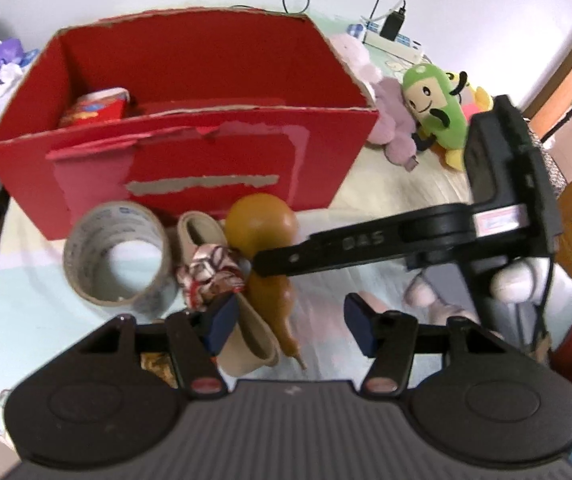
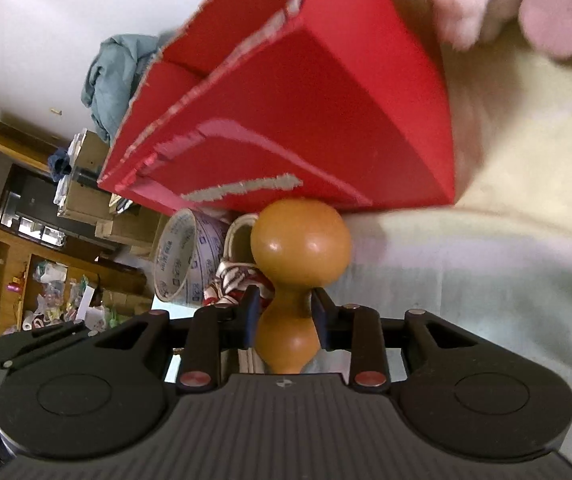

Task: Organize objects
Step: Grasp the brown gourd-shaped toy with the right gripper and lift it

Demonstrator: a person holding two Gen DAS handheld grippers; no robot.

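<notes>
Your right gripper (image 2: 284,312) has its 2 fingers pinched on the narrow waist of the gourd (image 2: 300,240), lying just in front of the red box (image 2: 326,120). Your left gripper (image 1: 290,322) hangs wide open, holding nothing, the tape roll (image 1: 118,260) just beyond it.

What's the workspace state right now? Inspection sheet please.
Surface: pale bed sheet.
Job's things: red box, open, holding a red cup; gourd, tape roll, beige slipper and patterned bundle in front of it.
Clutter: green plush, purple plush.
Grippers: right claw closed around gourd's neck; left claw open, empty.
Cables: power strip with charger.
Surroundings: wooden shelves.
</notes>
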